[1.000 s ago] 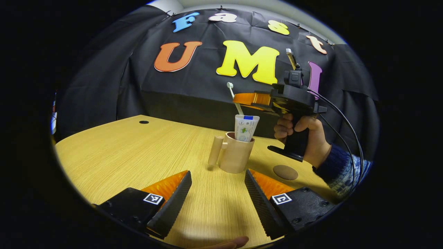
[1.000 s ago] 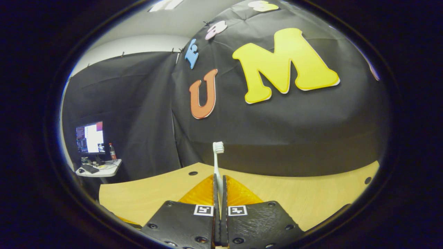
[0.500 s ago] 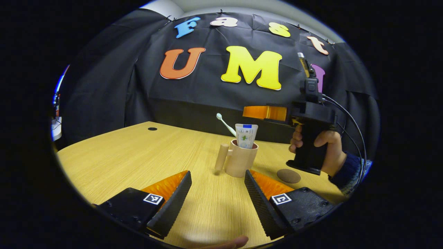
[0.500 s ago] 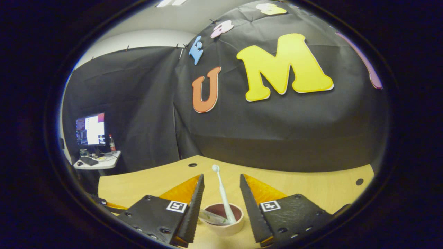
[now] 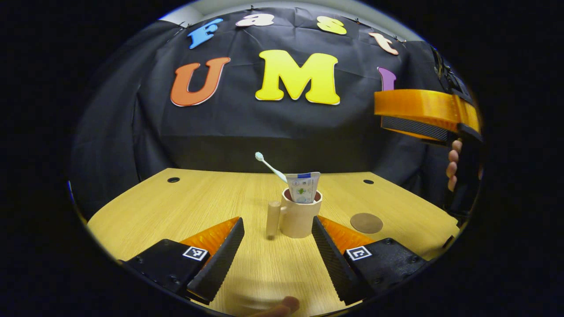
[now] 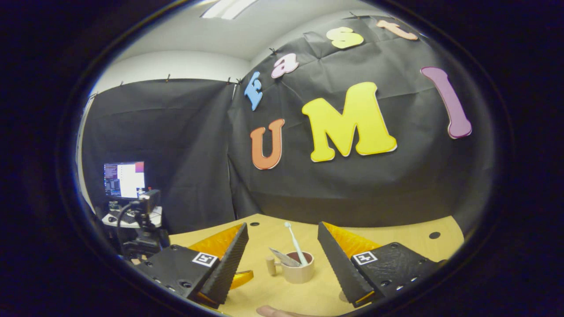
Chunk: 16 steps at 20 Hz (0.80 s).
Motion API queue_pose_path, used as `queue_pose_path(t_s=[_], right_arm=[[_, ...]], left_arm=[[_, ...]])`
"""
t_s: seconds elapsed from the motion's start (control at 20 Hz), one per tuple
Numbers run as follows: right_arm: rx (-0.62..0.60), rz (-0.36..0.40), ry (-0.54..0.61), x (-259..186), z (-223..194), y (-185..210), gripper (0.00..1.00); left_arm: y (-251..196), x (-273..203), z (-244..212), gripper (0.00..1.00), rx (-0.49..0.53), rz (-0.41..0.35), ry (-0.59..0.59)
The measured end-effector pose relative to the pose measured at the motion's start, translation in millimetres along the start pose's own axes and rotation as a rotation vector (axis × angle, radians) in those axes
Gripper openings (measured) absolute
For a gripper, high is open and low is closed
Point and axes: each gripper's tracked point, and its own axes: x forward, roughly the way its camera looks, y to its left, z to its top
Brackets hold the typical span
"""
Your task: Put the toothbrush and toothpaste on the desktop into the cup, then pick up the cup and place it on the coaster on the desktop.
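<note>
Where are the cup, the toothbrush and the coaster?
cup [image 5: 299,220], left gripper view, on its side wall.
toothbrush [image 5: 266,162], left gripper view, on its neck near the head.
coaster [image 5: 366,223], left gripper view, on its top face.

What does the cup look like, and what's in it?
The cup is a pale tan mug, wood-like, with a straight peg handle on its left and a dark reddish inside. It stands upright on the desk, touching neither gripper. A toothbrush leans out leftward and a toothpaste tube stands in it. The coaster lies apart, to its right.

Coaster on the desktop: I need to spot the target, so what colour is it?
Plain brown, a flat round coaster; the left gripper view shows it best.
</note>
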Motion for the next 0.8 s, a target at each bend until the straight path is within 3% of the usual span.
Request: queue_pose_path(t_s=[0.2, 0.3, 0.4, 0.55, 0.6, 0.8], right_arm=[[-0.064, -0.189, -0.017, -49, -19, -32, 1.00], [-0.097, -0.222, -0.003, -68, -42, -35, 0.95], [-0.093, -0.212, 0.020, -80, -64, -36, 0.99], [-0.035, -0.155, 0.045, -86, -86, -32, 0.92], [-0.020, -0.147, 0.064, -86, -93, -33, 0.99], [0.007, -0.129, 0.085, -87, -110, -42, 0.95]], left_arm=[[3, 31, -6, 0.98, 0.050, -0.074, 0.132], [1, 48, -12, 0.98, 0.110, -0.143, 0.220], [0, 61, -24, 0.98, 0.189, -0.193, 0.326], [-5, 71, -38, 0.98, 0.255, -0.253, 0.470], [-8, 73, -36, 0.97, 0.303, -0.271, 0.494], [-19, 69, -25, 0.90, 0.492, -0.384, 0.614]])
